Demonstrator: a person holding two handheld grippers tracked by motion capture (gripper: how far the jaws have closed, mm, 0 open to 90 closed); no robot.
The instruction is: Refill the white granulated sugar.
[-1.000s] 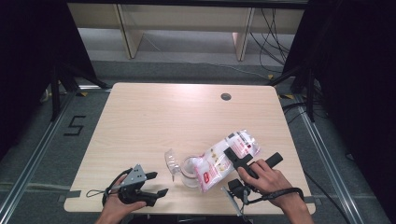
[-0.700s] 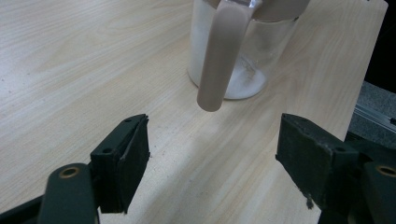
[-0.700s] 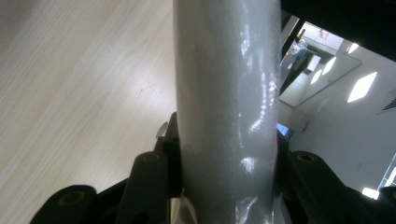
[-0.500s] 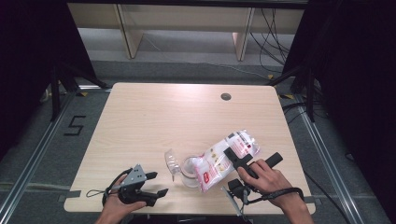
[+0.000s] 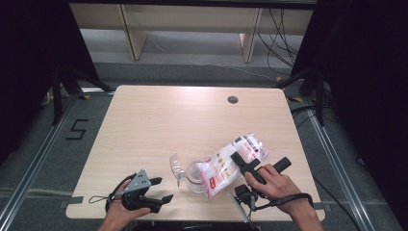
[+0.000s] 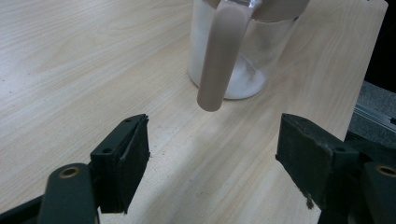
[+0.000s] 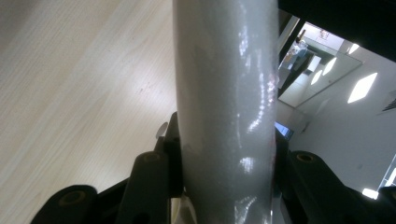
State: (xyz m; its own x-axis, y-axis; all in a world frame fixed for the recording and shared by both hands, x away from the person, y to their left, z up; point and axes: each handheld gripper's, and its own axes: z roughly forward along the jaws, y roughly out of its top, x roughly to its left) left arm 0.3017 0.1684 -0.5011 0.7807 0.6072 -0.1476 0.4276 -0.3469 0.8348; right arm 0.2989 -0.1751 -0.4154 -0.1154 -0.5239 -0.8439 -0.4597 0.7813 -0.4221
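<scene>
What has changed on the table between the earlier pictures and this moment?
Nothing has visibly changed. The right gripper still holds the white bag tilted over the clear jar, with its jaws closed on the bag. The left gripper still rests near the table's front edge, its jaws open and empty, pointing toward the jar. The jar's open lid sits as before.

I see a pale wooden table (image 5: 159,120) on grey floor (image 5: 192,72), a "5" (image 5: 77,130) marked at its left; black curtains (image 5: 29,57) flank both sides. Beyond stand light wooden shelf legs (image 5: 131,36); cables (image 5: 279,29), I think, hang behind.
</scene>
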